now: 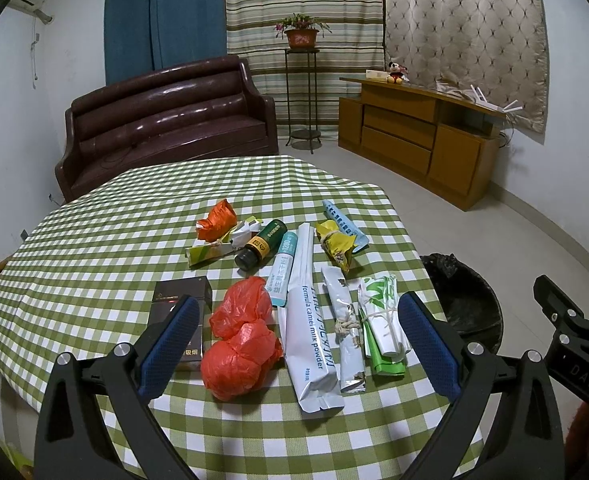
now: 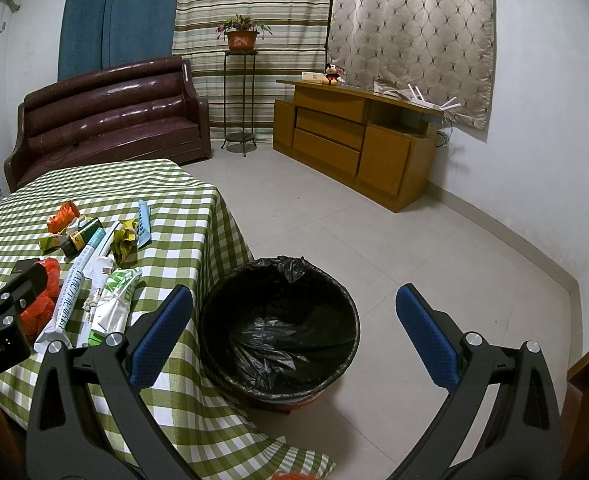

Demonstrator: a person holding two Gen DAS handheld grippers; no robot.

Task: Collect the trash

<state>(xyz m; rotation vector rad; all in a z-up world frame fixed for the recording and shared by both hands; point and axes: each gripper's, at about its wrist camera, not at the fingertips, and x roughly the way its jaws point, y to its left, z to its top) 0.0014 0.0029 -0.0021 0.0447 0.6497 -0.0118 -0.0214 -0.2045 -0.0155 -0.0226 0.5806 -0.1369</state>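
Observation:
Several pieces of trash lie on the green checked table (image 1: 94, 248): a red plastic bag (image 1: 240, 340), a dark cigarette box (image 1: 180, 294), a long white milk-powder sachet (image 1: 310, 320), a tied grey wrapper (image 1: 348, 328), a green-white wrapper (image 1: 382, 320), a dark bottle (image 1: 260, 244), a yellow wrapper (image 1: 336, 242) and an orange bag (image 1: 216, 220). My left gripper (image 1: 298, 340) is open and empty above the near trash. My right gripper (image 2: 294, 332) is open and empty above the black-lined bin (image 2: 280, 320) on the floor beside the table (image 2: 182, 208).
A brown sofa (image 1: 166, 116) stands behind the table. A wooden cabinet (image 2: 354, 136) and a plant stand (image 2: 240, 100) line the far wall. The bin also shows in the left wrist view (image 1: 466, 300), right of the table. The right gripper's body shows there too (image 1: 570, 328).

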